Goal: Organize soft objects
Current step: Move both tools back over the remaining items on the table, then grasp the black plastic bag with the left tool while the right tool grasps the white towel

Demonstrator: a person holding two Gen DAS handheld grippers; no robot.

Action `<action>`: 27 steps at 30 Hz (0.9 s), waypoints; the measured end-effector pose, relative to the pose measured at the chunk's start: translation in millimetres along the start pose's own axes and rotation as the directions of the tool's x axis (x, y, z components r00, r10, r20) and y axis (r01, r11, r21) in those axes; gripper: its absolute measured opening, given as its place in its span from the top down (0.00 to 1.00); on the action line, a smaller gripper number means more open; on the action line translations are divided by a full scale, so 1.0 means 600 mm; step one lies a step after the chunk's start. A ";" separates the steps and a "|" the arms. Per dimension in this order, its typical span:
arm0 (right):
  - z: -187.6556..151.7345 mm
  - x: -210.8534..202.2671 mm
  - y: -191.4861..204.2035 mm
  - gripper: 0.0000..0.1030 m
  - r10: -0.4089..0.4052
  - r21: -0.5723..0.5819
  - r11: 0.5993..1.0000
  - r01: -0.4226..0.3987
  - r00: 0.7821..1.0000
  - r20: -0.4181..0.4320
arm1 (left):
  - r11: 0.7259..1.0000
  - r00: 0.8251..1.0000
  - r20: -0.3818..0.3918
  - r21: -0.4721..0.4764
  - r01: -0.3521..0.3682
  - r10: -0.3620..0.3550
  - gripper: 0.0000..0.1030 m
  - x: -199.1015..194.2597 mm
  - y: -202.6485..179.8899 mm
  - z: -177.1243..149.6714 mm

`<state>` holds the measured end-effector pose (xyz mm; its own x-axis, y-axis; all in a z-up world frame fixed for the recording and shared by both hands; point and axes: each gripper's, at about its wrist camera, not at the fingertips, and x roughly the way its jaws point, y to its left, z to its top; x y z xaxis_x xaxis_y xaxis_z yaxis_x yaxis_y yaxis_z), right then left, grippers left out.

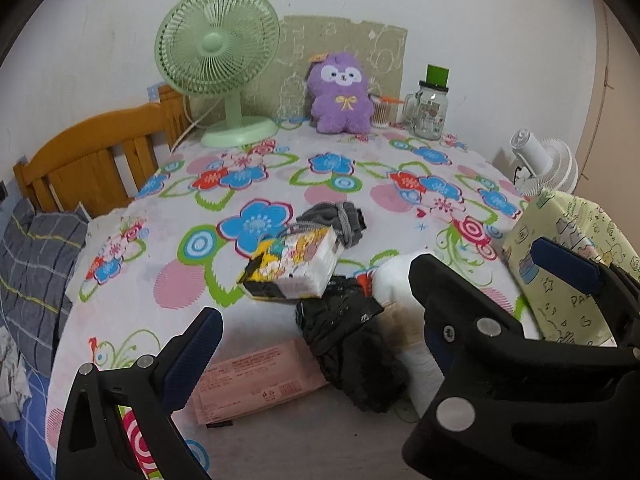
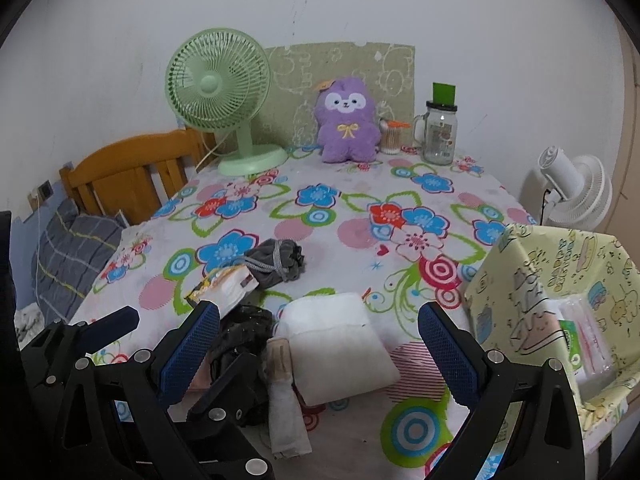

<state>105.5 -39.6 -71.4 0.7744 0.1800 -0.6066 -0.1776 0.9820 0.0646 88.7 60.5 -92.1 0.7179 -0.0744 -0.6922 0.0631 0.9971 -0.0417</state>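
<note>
Centrally heaped on the floral tablecloth (image 2: 352, 216): soft things, with both grippers wide open and empty.

Just above one white folded pad (image 2: 336, 344) hovers the right gripper (image 2: 320, 344); beside it one black crumpled bag (image 1: 352, 344), one printed tissue pack (image 1: 296, 264), one grey drawstring pouch (image 1: 336, 218), one pink packet (image 1: 256, 380) with unreadable print. Left gripper (image 1: 316, 296) over the heap, touching nothing. Farther back, one purple plush (image 2: 348, 120), one green fan (image 2: 220, 88), one jar (image 2: 440, 136). Rightward, one yellow patterned box (image 2: 532, 280).

On the counter (image 2: 400, 432), the tissue pack (image 2: 224, 286) lies at ten o'clock from the folded towel (image 2: 336, 340), the drawstring pouch (image 2: 280, 264) behind it, the box (image 2: 552, 312) at three.
</note>
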 end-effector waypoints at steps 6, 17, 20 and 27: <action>-0.006 0.023 0.002 0.02 -0.010 -0.024 1.000 0.010 1.000 -0.029 | 1.000 0.999 -0.038 -0.002 -0.012 0.012 0.03 0.022 0.008 -0.005; -0.005 0.061 -0.012 0.06 0.012 0.043 0.999 -0.008 0.996 -0.088 | 0.998 0.997 -0.046 -0.016 -0.057 0.056 0.04 0.046 0.032 0.010; -0.002 0.071 -0.016 0.08 0.014 0.071 0.997 -0.006 0.995 -0.104 | 0.998 0.997 -0.039 -0.006 -0.063 0.063 0.04 0.051 0.032 0.019; 0.012 0.084 -0.022 0.09 0.007 0.094 0.996 0.003 0.994 -0.105 | 0.998 0.998 -0.037 0.002 -0.055 0.055 0.04 0.067 0.035 0.037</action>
<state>151.5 -43.2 -97.3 0.7048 0.1800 -0.6862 -0.1179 0.9835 0.1369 134.3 77.9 -104.5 0.6945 -0.0184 -0.7193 0.0246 0.9997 -0.0019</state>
